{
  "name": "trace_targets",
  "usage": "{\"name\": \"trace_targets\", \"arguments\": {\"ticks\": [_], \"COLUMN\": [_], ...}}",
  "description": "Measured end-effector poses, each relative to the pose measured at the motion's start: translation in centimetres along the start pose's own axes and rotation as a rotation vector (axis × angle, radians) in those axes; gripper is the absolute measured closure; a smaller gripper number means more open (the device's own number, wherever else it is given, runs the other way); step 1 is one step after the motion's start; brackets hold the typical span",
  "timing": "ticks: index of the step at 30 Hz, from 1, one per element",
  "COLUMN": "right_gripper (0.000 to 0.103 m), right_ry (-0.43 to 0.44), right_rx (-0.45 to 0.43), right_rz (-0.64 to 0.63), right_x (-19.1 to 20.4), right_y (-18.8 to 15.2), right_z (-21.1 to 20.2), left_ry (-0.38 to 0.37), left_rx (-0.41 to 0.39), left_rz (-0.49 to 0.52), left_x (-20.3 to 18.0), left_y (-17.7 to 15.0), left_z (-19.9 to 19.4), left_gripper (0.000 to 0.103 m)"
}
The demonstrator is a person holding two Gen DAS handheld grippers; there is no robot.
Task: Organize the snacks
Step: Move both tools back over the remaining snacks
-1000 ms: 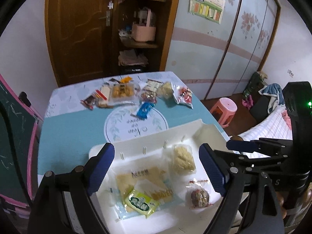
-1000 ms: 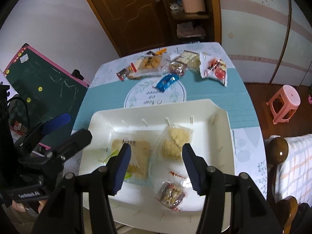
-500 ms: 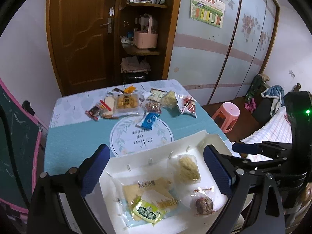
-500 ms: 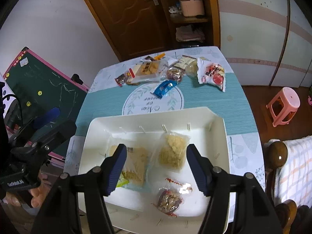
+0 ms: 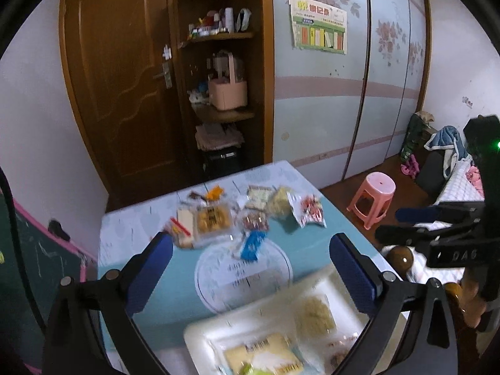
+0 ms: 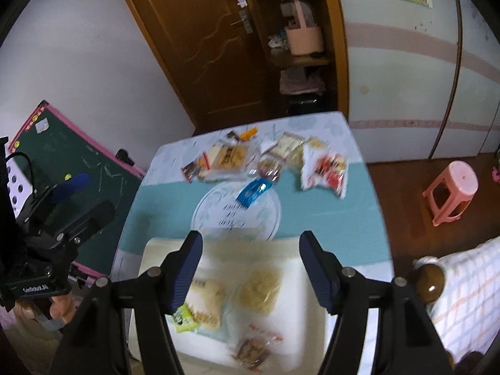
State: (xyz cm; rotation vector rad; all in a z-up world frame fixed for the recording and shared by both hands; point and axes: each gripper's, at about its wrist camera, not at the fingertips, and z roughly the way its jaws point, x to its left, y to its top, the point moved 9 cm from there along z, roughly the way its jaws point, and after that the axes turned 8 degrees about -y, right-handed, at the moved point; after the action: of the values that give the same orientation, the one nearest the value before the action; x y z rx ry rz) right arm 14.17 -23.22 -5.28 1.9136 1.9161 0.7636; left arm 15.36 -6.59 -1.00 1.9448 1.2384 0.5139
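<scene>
- The left gripper (image 5: 250,262) is spread wide with nothing between its blue pads; its jaws have just been opening further.
- The right gripper (image 6: 248,265) is parted about halfway, also empty, and its jaws have just been opening.
- Below and just ahead of both grippers, a white tray (image 6: 290,328) lies on the near part of the desk (image 6: 337,218).
- In the tray lie a tan cracker pack (image 6: 207,300), a pale crumbly snack bag (image 6: 259,290), a small green packet (image 6: 184,315) and a dark round snack in clear wrap (image 6: 250,351).
- Further ahead of the right gripper, past a round printed mat (image 6: 212,215), a blue wrapped candy (image 6: 253,192) lies alone.
- Beyond it, along the far edge of the desk, loose snacks sit in a row: a clear box of yellow biscuits (image 6: 229,156) and a red-and-white bag (image 6: 325,168), the bag off to the right.
- In the left wrist view the right gripper's black frame shows to the right, beside a pink stool (image 5: 373,198) on the floor.
- Motion blur smears the tray contents in both views.
</scene>
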Motion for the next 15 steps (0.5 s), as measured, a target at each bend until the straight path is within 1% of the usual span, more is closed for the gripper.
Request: {"name": "trace_targets", "arguments": {"ticks": [4, 6, 9, 12, 15], "right_gripper": [0.038, 0.038, 0.038, 0.038, 0.038], "right_ry": [-0.043, -0.058, -0.069, -0.115, -0.153], "right_rx": [-0.052, -0.067, -0.060, -0.052, -0.033], "right_rz": [0.022, 0.061, 0.107, 0.106, 0.090], "right_x": [-2.0, -3.5, -5.3, -6.6, -7.3], "right_y": [4.1, 6.7, 9.5, 12.3, 14.5], "right_z": [-1.2, -1.4, -0.9, 0.0, 1.6], "left_ry": [0.058, 0.071, 0.097, 0.131, 0.107], "left_rx": [-0.015, -0.019, -0.025, -0.018, 0.000], "left_rz": [0.035, 0.044, 0.049, 0.049, 0.047], "left_x": [0.9, 1.4, 2.3, 3.3, 3.4], "left_y": [3.9, 5.8, 8.0, 10.2, 11.2], "left_z": [0.9, 1.3, 2.2, 3.8, 5.4], "left_gripper": [0.003, 0.003, 0.003, 0.003, 0.003]}}
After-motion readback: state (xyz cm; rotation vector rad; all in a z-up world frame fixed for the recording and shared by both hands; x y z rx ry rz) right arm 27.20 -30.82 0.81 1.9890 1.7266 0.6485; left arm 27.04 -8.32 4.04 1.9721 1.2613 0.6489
